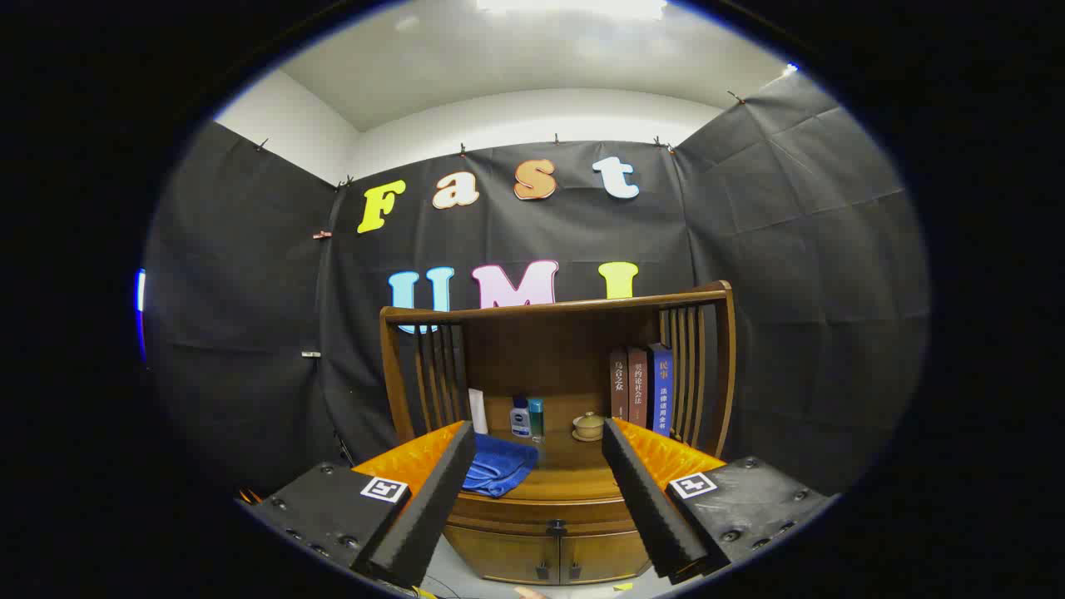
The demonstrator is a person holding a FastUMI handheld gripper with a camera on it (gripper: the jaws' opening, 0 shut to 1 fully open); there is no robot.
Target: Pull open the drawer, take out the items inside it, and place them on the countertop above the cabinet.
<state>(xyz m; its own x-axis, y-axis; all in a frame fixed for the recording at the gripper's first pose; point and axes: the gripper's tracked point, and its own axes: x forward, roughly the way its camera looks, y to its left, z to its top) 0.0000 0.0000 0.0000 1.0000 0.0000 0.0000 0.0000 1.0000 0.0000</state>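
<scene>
My claw (539,439) hangs spread, clear of the cabinet (553,499); the drawer (556,514) looks stiff wood, its small dark knob (557,527) probably my best hold.

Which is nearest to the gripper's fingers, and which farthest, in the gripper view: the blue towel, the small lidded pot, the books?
The gripper is open, holding nothing.
1. Blue towel, on the countertop's front, by one finger.
2. Small lidded pot, farther back, middle.
3. Books, upright at the back.
</scene>
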